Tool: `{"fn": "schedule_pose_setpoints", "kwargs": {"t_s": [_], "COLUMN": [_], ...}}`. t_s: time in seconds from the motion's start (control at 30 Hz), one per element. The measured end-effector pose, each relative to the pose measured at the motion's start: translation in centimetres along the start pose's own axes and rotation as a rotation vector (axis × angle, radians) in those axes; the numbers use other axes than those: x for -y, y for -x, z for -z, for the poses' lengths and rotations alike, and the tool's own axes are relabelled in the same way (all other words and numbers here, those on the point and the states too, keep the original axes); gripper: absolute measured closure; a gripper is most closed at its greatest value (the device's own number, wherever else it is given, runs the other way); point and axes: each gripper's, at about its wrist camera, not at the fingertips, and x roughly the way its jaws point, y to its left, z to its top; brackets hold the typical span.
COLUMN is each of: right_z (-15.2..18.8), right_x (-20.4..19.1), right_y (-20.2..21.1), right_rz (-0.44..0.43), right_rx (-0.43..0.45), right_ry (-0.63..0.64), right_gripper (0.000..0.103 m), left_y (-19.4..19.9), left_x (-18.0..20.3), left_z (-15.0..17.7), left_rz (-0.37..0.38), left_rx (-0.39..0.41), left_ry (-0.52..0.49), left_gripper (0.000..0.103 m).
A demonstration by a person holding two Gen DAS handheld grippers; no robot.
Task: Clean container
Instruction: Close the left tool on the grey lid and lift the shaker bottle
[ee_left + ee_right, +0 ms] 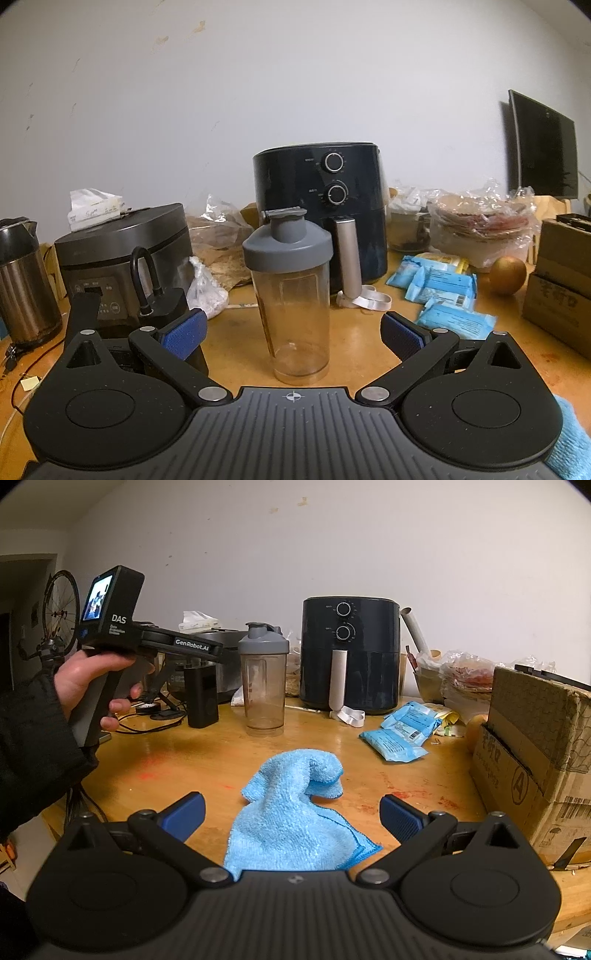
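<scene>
Two blue-padded fingers of the left gripper (293,338) stand spread, empty, around one upright shaker bottle (291,291) on the table (369,332).
Right view: right gripper (291,814) gaping over one blue cloth (295,808); bottle beyond, three blue packets (400,734) far right.

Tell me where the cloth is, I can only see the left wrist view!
Observer: The blue cloth lies crumpled on the table, just ahead of the right gripper.
Operator: Is it grabbed?
Observer: No, that gripper's jaws stand wide open and are not pinching it.
Operator: What's way off to the left?
Observer: A bicycle wheel, back in the dim corner.
</scene>
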Motion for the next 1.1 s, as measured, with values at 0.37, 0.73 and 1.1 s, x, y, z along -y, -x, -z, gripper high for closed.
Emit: {"fn": "schedule_pose_setpoints", "kwargs": {"t_s": [0.37, 0.73, 1.1], "right_z": [0.0, -0.1, -0.3], "right_x": [-0.5, -0.5, -0.9], "right_y": [-0.5, -1.2, -1.8], "right_rz": [0.009, -0.001, -0.039], "right_rx": [-0.033, -0.066, -0.097], "right_ry": [0.014, -0.011, -0.027], "right_gripper": [0.0, 0.0, 0.0], "left_y": [-1.5, -3.0, -5.1], "left_x": [-0.4, -0.7, -1.5], "left_z": [-0.2, -0.7, -0.7], "left_rz": [-0.002, 0.008, 0.021], "left_rx": [0.005, 0.034, 0.051], "left_ry": [-0.003, 0.006, 0.034], "left_gripper": [0.0, 0.0, 0.0]}}
